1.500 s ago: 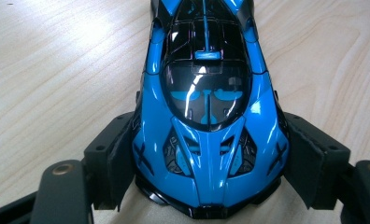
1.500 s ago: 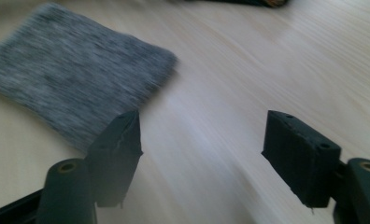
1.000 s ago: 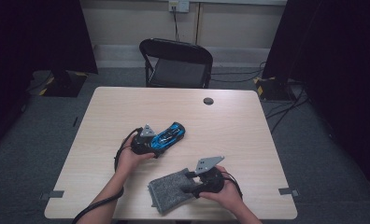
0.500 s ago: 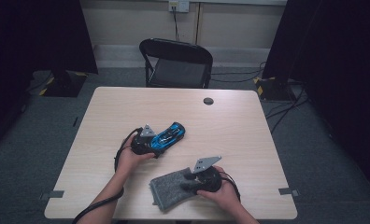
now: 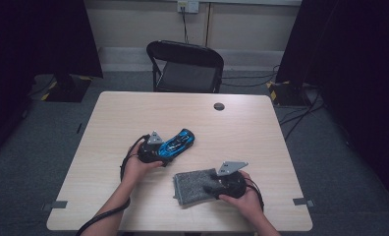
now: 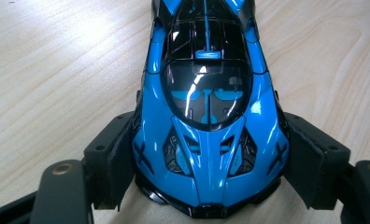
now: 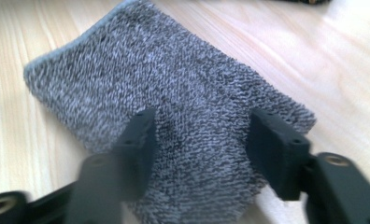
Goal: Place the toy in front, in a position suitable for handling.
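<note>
Toy sports car (image 5: 178, 143), blue with black panels, sat left of centre on the pale wooden worktop (image 5: 261, 132), its long axis running diagonally across the high view from lower left to upper right. The left tongs (image 6: 206, 163) held one end of it: in the left gripper view both black pads pressed the car's flanks, and the body stretched straight away from the camera. Which end was gripped, nose or tail, could not be told for sure. The grey knitted cloth (image 5: 196, 186) lay flat on the worktop just in front of the person, near the car but apart from it. The right tongs (image 7: 199, 140) stood wide over the cloth's near edge, one jaw on each side of a patch of fabric, not pinching it as far as the right gripper view showed. Judging from this, the work looked like wiping the car with the cloth: the car was secured, the cloth not yet gripped or lifted, and no wiping contact had been made. Grasping the cloth and carrying it to the car remained.
</note>
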The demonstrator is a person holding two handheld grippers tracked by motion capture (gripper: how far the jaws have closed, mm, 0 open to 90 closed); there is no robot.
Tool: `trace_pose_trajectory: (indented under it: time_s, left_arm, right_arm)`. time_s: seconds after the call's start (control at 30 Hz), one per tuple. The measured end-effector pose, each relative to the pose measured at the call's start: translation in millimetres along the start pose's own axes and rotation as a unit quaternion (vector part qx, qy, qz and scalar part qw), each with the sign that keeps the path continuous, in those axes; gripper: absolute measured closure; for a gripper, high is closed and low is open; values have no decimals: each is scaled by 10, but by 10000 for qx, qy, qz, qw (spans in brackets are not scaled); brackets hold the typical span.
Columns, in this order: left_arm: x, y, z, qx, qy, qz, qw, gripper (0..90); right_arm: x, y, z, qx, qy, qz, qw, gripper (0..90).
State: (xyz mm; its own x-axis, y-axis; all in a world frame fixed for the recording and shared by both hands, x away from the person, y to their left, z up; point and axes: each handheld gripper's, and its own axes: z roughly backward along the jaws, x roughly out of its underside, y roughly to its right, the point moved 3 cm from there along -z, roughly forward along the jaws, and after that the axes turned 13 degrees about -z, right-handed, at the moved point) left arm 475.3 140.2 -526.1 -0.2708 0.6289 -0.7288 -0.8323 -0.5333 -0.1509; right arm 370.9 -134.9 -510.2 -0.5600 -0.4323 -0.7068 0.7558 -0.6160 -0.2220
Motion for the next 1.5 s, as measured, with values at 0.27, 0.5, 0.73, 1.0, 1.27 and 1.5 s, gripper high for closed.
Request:
trace_pose_trajectory:
  time_s: [0.27,0.5,0.73,1.0,1.27,1.5]
  left_arm:
    - [1,1,1,-1,-4,8,10000,256]
    - [1,2,0,4,-1,15,10000,255]
    - [1,3,0,-1,-3,13,10000,255]
    - [2,3,3,-9,-15,11,10000,255]
    - [2,2,3,-12,-15,7,10000,255]
    - [1,4,1,-10,-5,22,10000,255]
  right_arm:
    - [23,-28,-68,-172,-107,245,9995,225]
    - [6,-75,-106,113,-276,168,9994,268]
    - [-15,-66,-94,234,-281,70,9993,440]
    - [-38,-49,-78,340,-306,-97,9989,633]
    - [-44,-55,-66,294,-285,-301,9987,722]
    - [-95,13,10,187,-272,-620,9975,757]
